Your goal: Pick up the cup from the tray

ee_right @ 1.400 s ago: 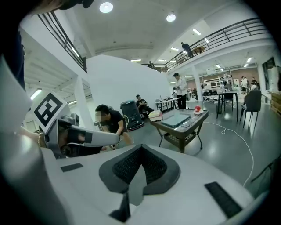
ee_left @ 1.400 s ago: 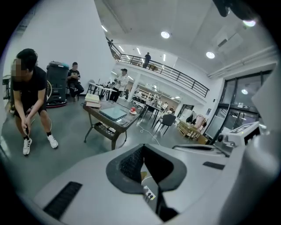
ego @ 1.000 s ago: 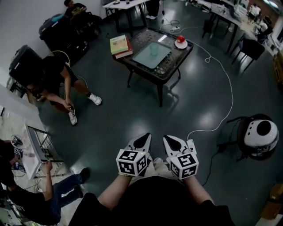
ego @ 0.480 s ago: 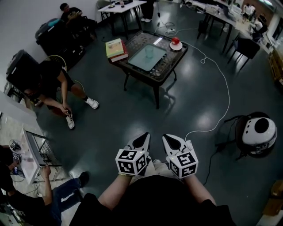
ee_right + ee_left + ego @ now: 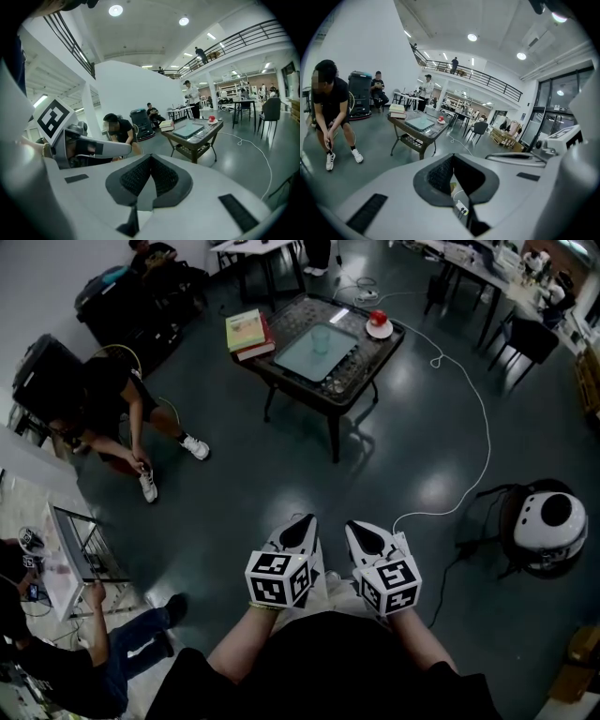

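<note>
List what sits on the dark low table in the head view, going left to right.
Stack of books with a pale green cover → pale flat rectangular tray bearing a clear cup → red round object on a white saucer.

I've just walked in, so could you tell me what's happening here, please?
A person holds the left gripper and right gripper close to the body, both shut and empty. The clear cup stands on a pale rectangular tray on the dark square table across the floor, untouched and far from both grippers.
</note>
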Motion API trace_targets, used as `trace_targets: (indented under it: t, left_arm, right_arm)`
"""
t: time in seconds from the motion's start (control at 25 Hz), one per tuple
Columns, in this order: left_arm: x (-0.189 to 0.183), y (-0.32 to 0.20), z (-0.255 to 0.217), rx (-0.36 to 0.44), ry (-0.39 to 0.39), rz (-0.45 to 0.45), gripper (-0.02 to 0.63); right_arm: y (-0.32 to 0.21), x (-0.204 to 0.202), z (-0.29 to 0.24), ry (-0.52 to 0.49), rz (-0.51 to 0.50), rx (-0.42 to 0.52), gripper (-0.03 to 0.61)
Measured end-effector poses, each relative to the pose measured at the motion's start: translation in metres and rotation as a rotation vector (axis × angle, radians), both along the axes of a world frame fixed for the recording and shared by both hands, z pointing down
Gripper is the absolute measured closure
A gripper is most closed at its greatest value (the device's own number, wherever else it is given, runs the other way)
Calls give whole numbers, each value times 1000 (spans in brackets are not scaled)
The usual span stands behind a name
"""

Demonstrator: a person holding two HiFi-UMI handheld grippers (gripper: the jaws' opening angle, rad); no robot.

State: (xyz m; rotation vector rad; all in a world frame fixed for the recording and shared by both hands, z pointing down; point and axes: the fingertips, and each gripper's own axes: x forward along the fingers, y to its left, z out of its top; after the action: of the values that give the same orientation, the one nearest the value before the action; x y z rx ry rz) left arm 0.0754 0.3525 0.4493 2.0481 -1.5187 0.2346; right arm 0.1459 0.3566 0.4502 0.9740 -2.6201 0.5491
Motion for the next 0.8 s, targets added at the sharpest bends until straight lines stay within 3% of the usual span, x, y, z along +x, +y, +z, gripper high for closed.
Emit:
trace_targets:
  t: [0.8]
  left_arm:
    - [-16,-63,14,-24,3,12,603]
  right_arm:
    - [-63,-24,5,11,-18,-10,569]
